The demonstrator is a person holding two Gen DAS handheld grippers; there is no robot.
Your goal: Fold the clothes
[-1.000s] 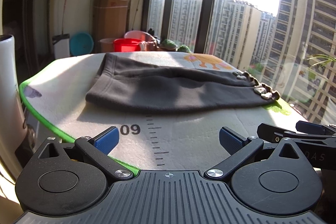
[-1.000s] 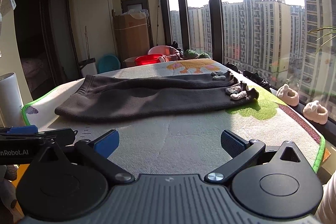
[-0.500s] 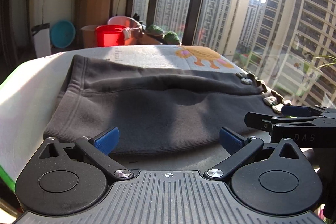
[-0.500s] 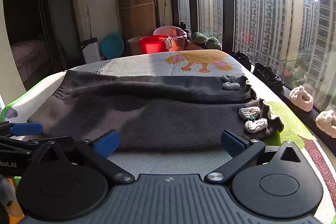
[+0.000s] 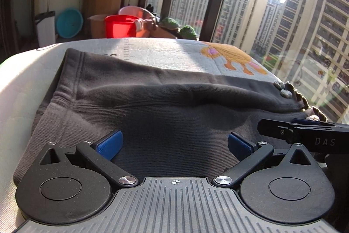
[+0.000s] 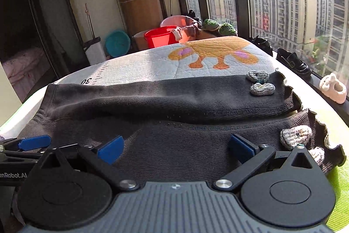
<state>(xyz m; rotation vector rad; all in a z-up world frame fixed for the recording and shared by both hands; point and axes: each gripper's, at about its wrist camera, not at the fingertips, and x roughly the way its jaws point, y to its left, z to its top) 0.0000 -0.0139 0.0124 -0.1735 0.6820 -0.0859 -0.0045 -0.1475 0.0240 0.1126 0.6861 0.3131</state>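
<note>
Left claw (image 5: 174, 143) and right claw (image 6: 175, 149), both spread apart, hover low over the near edge of the grey trousers (image 6: 170, 123) lying flat on the bench (image 6: 141, 71). Next, I judge: clamp that edge and fold it over.

Dark grey knit trousers (image 5: 165, 115) — legs stacked lengthwise, flat on mat, ruffled cuffs with crochet bows

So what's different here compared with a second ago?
Both grippers moved forward over the near edge of the dark grey trousers: the left gripper toward the waistband end, the right gripper toward the cuffs. Both remain open, gripping nothing. The trousers still lie flat on the mat.
</note>
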